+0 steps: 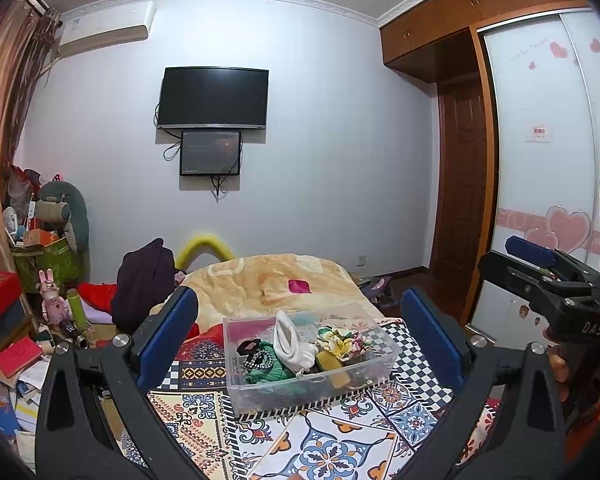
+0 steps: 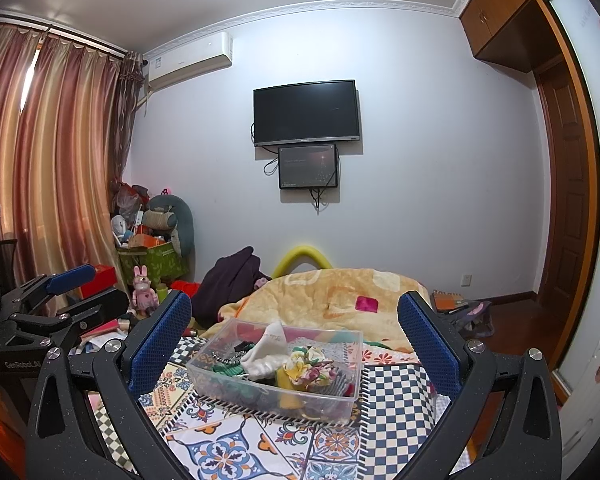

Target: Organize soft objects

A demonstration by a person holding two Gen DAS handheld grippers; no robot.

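Note:
A clear plastic box (image 1: 384, 354) stands on a patterned cloth (image 1: 332, 440) on the bed. It holds soft items: a white cloth piece (image 1: 290, 340), a green knit piece (image 1: 274, 368), a floral scrunchie (image 1: 340, 340) and yellow pieces. My left gripper (image 1: 300, 340) is open and empty, its blue pads either side of the box, held short of it. My right gripper (image 2: 296, 340) is open and empty, also in front of the box (image 2: 220, 374). Each gripper shows at the edge of the other's view: the right gripper (image 1: 548, 276) and the left gripper (image 2: 72, 292).
A beige blanket (image 1: 268, 280) with a pink square (image 1: 299, 286) lies beyond the box. A dark garment (image 1: 144, 284) hangs at the bed's left. Clutter, a pink rabbit figure (image 1: 52, 300) and a green bin (image 1: 48, 260) stand at the left. A wardrobe (image 1: 540, 160) is at the right.

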